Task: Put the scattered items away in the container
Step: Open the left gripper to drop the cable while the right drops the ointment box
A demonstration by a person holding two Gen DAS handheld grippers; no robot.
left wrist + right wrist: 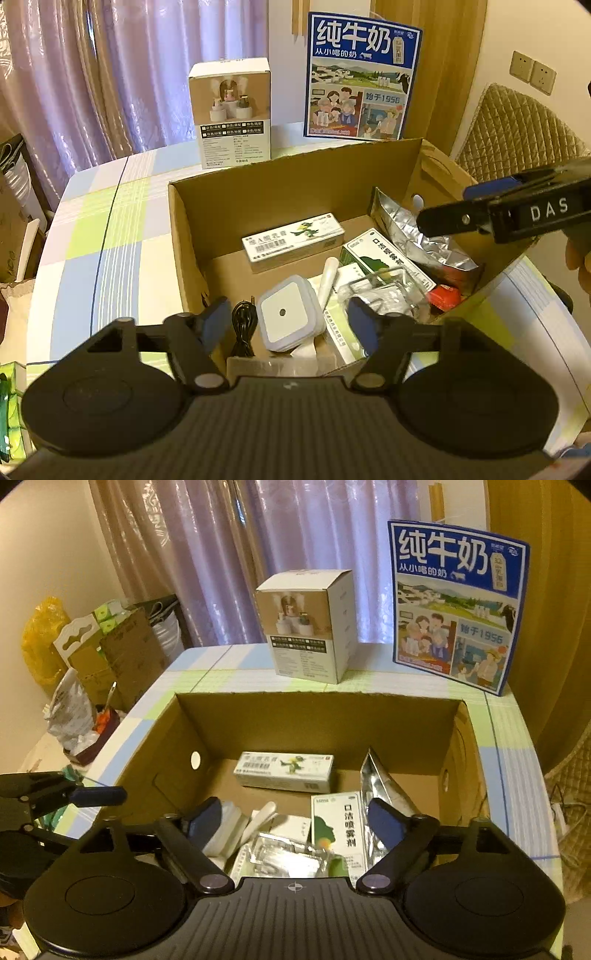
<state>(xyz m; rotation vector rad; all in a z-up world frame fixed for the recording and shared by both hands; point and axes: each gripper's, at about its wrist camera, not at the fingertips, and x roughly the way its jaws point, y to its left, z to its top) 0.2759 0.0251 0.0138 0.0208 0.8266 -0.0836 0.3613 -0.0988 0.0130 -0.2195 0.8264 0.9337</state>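
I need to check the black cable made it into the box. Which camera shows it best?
The left wrist view: the black cable lies in plain sight beside the square white device. The right wrist view doesn't show it.

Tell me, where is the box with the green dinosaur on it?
The dinosaur box lies on the floor of the cardboard box, near its back wall, left of the silver foil bag in both wrist views.

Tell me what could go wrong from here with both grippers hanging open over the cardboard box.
The clear plastic tray lies tilted on the other items, so it could slide. The silver foil pouch leans on the cardboard box's wall and might topple. The left gripper is low among the contents; lifting carelessly may snag the black cable.
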